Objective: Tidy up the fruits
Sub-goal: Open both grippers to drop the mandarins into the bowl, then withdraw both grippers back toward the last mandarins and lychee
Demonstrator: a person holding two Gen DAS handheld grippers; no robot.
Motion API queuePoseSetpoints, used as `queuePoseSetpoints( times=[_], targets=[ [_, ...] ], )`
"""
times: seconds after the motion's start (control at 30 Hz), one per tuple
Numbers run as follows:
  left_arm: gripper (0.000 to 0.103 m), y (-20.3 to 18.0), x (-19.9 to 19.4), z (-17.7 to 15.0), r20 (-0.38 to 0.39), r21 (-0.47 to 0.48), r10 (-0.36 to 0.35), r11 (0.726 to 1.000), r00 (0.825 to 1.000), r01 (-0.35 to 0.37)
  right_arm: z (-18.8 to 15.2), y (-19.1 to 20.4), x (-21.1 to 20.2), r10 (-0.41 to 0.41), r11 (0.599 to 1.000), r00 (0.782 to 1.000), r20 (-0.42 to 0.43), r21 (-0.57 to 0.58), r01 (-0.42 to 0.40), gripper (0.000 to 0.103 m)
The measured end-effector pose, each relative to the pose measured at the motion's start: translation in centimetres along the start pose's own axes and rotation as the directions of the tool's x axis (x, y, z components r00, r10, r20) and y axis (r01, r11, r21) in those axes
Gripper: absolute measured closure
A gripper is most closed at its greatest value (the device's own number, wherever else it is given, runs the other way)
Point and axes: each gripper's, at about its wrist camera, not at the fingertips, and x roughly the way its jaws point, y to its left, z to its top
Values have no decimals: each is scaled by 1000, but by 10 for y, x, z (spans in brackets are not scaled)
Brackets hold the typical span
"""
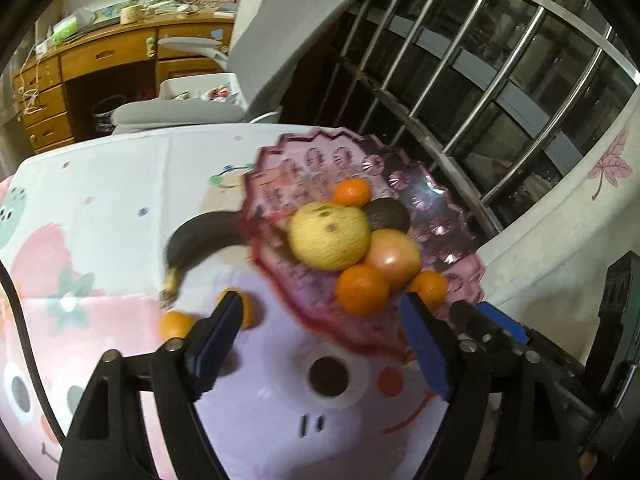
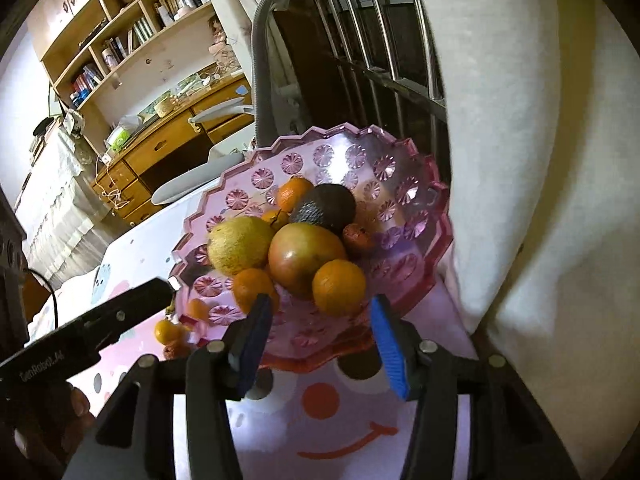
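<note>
A pink glass fruit bowl stands on the cartoon tablecloth. It holds a yellow pear, a reddish mango, a dark avocado and several tangerines. A blackened banana and two tangerines lie on the cloth left of the bowl. My left gripper is open and empty at the bowl's near rim. My right gripper is open and empty, just before the bowl.
The table carries a pink and white cloth. A grey chair stands behind it, a wooden desk farther back. Metal window bars and a white curtain are on the right. The left gripper's body shows in the right wrist view.
</note>
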Motion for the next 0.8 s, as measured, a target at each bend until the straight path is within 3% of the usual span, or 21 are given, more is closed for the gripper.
queuePoseSetpoints(
  times=[0.4,0.63,0.8],
  targets=[
    [19,74,-62,-30,-42,45,15,999,999,-13,-45,69,-16,-13,999,1000,26,39,12,52],
    [17,111,-91,-23,-63,111,31,994,998,-24,-60,109,-12,-18,998,998,68,58,14,52],
    [14,127,-87,-15,-128,138,11,990,992,6,-71,130,-5,-22,999,996,91,39,19,52]
  ],
)
